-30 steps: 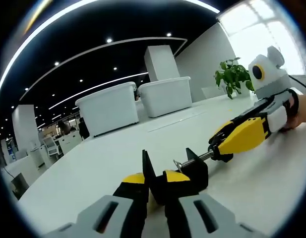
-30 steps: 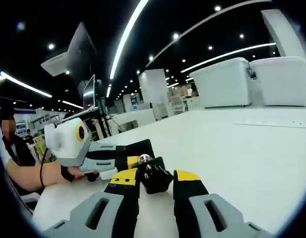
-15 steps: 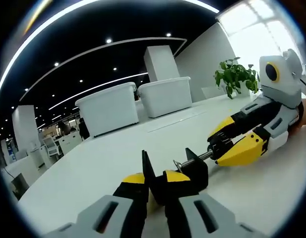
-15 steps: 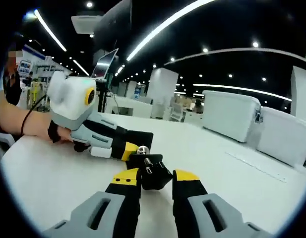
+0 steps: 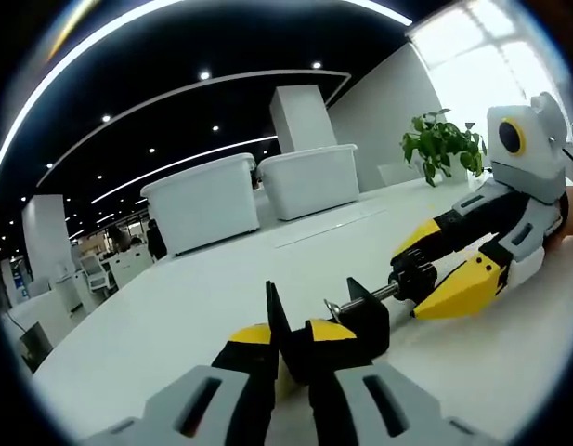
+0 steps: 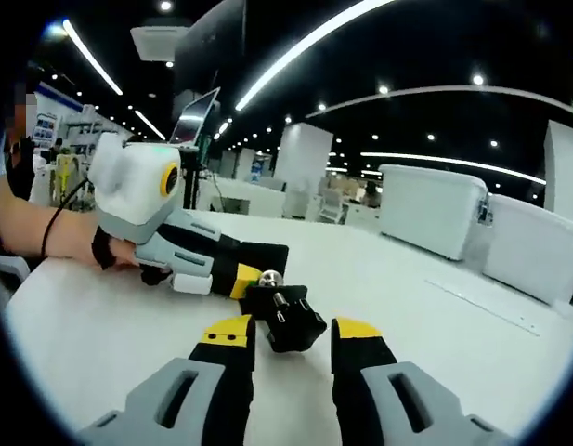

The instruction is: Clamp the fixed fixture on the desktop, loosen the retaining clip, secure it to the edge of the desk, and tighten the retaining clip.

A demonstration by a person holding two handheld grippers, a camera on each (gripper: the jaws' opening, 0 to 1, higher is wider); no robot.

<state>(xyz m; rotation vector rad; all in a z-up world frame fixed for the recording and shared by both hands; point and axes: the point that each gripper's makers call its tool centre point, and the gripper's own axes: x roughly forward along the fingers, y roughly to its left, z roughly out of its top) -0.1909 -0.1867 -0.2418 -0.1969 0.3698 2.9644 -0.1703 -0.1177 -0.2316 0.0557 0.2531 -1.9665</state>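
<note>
**Now: left claw on the clamp, right claw parted at the knob**

Broadly, a white desk (image 5: 202,307) runs through both views, with two white bins (image 5: 258,190) standing side by side at its far part and a potted plant (image 5: 441,144) further right along it. On the desk lies the black clamp (image 5: 346,321) — its body sits between the left gripper's (image 5: 291,348) jaws, which are closed against it from both sides.

From the clamp a thin metal screw (image 5: 365,297) reaches toward the right gripper (image 5: 435,269), and a round black knob (image 5: 414,274) sits at its end, between that gripper's yellow-tipped jaws. In the right gripper view the jaws stand apart with the knob (image 6: 288,319) just ahead of them; they seem not to pinch it, though the angle is poor. Beyond it the left gripper (image 6: 244,274) lies low on the desk (image 6: 453,316), held by a hand (image 6: 58,243) at the left — a black strap round the wrist.
</note>
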